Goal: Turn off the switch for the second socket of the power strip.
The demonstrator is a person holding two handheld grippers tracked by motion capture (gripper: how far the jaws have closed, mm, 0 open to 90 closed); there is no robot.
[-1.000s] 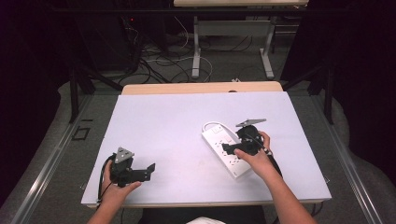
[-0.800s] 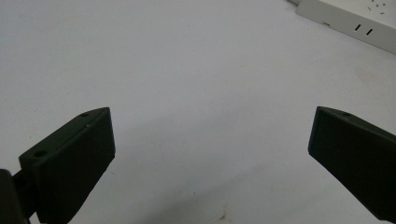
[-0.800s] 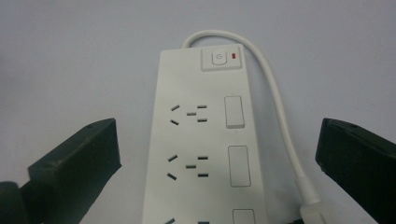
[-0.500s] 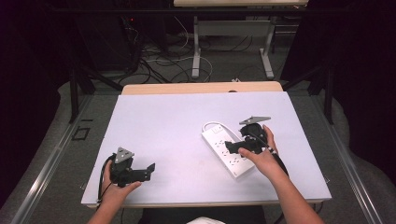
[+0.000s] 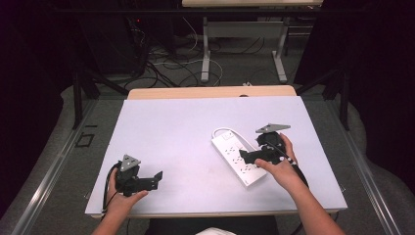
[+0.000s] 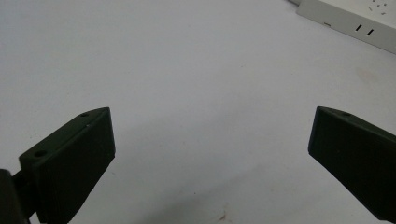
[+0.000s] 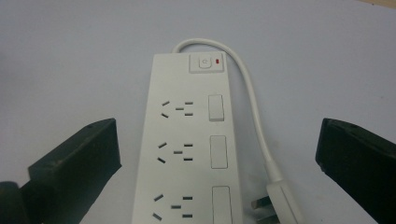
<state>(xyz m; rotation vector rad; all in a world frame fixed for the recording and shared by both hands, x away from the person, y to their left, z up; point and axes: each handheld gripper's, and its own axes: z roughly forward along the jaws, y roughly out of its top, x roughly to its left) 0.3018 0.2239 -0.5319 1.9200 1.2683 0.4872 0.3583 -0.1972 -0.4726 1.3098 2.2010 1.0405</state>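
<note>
Right gripper [image 5: 249, 157] sits over the middle of the white power strip [image 5: 238, 156], which lies flat on the right half of the bench [image 5: 186, 127], at a slant to the bench edges. In the right gripper view the fingers [image 7: 79, 154] are spread wide, one on each side of the strip body [image 7: 184, 140], nothing pinched. The strip's cord [image 7: 254, 116] loops out from the switch end, runs back along one side, and ends in the plug [image 7: 280, 196], which lies loose on the bench just beside the strip. The plug is not in any socket. The switch [image 7: 204, 62] at the far end has a small red mark next to it; I can't tell whether that is a lit lamp.

Left gripper [image 5: 155, 177] rests near the front-left edge of the bench, well apart from the strip. Its fingers [image 6: 70, 158] are also spread, with bare bench between them. A corner of the strip [image 6: 355, 21] shows at the top right of the left gripper view.

Progress, as I judge it: early. The right hand is lined up over the strip but has no grip yet. The strip and plug look untouched. The likely target is either the strip body or the plug next to it; the fingers currently straddle both. Still to do: close on one of them, then move it or plug it in. The left gripper looks idle and may come in to steady the strip.
</note>
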